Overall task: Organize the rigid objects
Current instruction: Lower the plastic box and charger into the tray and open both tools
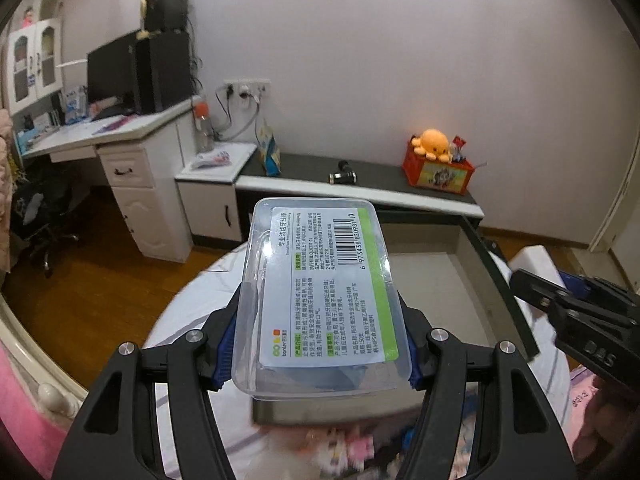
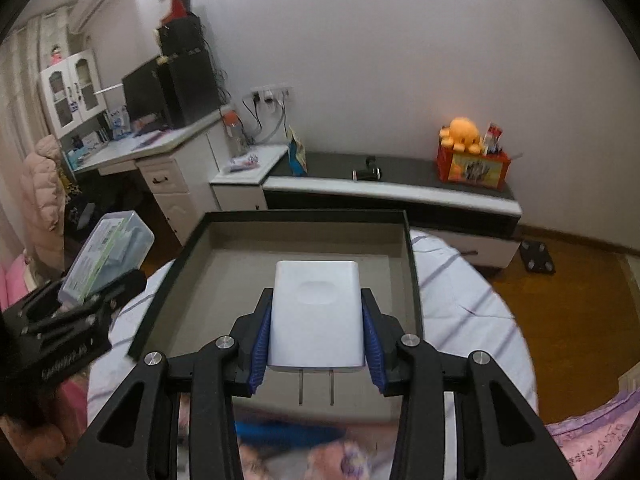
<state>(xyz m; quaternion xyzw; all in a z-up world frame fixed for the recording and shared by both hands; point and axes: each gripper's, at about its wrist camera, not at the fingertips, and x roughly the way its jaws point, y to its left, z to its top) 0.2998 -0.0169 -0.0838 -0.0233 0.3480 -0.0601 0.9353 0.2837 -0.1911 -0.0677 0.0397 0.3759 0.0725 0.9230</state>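
Observation:
My left gripper [image 1: 320, 344] is shut on a clear plastic floss-pick box [image 1: 320, 296] with a white and green label, held above the near left part of a dark-rimmed grey tray [image 1: 440, 276]. My right gripper [image 2: 318, 344] is shut on a white plug-in charger [image 2: 316, 312], its two prongs pointing back at the camera, held over the empty tray [image 2: 224, 276]. The floss box also shows in the right wrist view [image 2: 108, 252], left of the tray. The right gripper shows in the left wrist view [image 1: 576, 312] at the right edge.
The tray lies on a round white striped cloth surface [image 2: 460, 280]. Behind it runs a low dark-topped cabinet [image 1: 360, 176] with an orange box and plush octopus [image 1: 438, 160]. A white desk with a monitor [image 1: 120, 76] stands at the left. Wooden floor [image 1: 100, 280] surrounds.

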